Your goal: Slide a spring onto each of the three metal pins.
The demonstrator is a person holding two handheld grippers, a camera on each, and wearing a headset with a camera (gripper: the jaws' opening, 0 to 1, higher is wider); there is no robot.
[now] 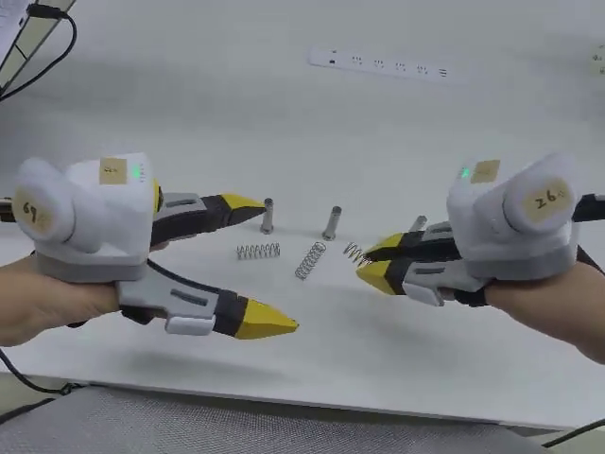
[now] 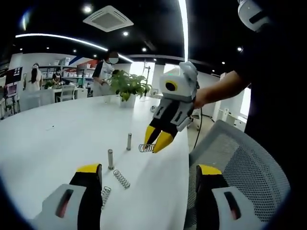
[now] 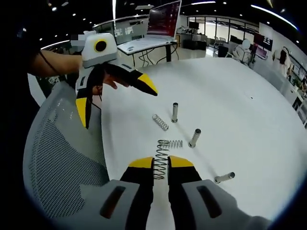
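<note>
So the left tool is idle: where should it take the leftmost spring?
Across its coils near one end, coming down from above with the left tool open. The leftmost spring lies flat on the table, so only its sides offer grip, and the free end can meet a pin.

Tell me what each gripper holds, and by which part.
Right gripper pinches a spring by its near end; left gripper, open, holds nothing.

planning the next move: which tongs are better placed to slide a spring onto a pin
Right. The right tongs are shut on a spring, close to the nearest pin; the left tongs hang open and hold nothing.
</note>
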